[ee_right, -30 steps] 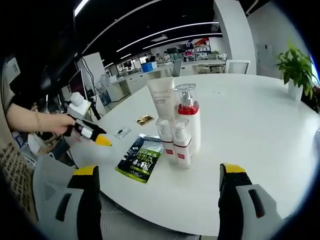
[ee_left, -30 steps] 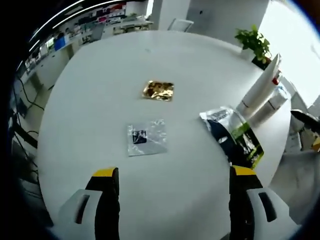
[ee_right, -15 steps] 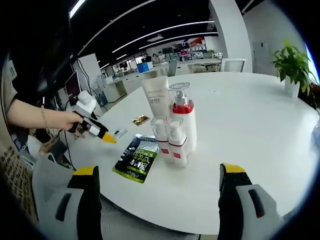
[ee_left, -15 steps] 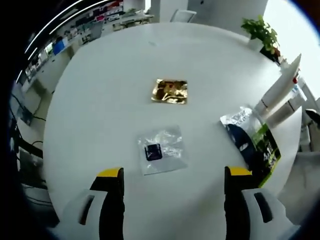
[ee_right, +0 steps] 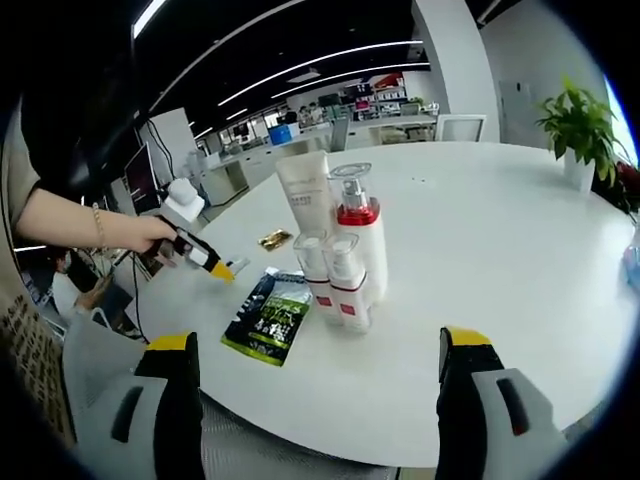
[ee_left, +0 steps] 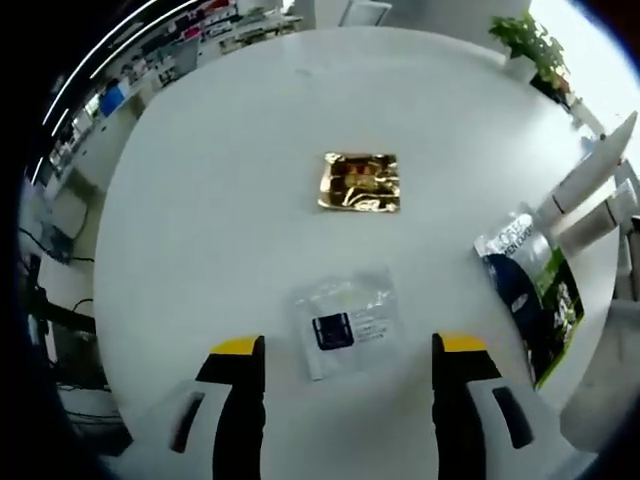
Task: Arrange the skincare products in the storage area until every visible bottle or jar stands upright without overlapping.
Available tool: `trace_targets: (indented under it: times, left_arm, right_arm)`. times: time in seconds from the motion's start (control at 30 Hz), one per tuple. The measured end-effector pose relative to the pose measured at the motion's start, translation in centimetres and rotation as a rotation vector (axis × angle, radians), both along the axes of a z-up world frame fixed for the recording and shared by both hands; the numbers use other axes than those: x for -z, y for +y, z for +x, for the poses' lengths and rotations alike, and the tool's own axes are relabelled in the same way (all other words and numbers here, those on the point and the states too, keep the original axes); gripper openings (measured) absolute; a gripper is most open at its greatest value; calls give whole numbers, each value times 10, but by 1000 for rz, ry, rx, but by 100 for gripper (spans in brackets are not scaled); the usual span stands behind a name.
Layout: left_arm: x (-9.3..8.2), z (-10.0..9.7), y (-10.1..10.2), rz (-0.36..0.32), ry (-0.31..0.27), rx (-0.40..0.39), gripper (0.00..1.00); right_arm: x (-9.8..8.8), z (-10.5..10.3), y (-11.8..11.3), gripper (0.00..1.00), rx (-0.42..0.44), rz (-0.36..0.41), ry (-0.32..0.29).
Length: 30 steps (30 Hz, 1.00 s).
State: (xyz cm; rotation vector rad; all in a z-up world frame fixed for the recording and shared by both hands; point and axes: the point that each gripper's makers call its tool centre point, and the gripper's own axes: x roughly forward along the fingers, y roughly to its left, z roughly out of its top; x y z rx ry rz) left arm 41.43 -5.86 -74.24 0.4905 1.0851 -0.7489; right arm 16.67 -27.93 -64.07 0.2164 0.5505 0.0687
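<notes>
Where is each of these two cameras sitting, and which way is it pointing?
Left gripper view: rides the left gripper, looking down on the white table at a clear sachet and gold sachet; its own open jaws show.
Right gripper view: rides the right gripper, looking across at upright bottles and a white tube; its open jaws and the person's hand show.
Shared: the dark green pouch, sachets, bottles.

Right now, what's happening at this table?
A person holds a gripper in each hand over a round white table. The left gripper is open, its jaws either side of a clear sachet lying flat; a gold sachet lies beyond it. The right gripper is open too, facing a standing cluster: a white tube, a red-collared pump bottle and two small bottles. A dark green packet lies flat beside them.
</notes>
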Motion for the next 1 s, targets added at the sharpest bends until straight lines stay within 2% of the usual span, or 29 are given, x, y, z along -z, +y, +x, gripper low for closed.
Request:
trace_targets:
  times: [0.13,0.5,0.6,0.67,1.0]
  left_arm:
    - [2,2,-1,27,5,10,61]
    - [1,2,-4,28,29,13,54]
    - [0,2,-4,27,28,17,47]
    - [0,3,-4,22,25,23,38]
    - [0,2,-4,11,11,30,38]
  right_arm:
    - [1,0,-1,100,2,0,4]
    - [1,0,-1,100,6,4,2]
    - [1,0,-2,100,8,5,2]
    - [1,0,-2,100,9,5,2]
    - [1,-1,-3,100,14,7,2]
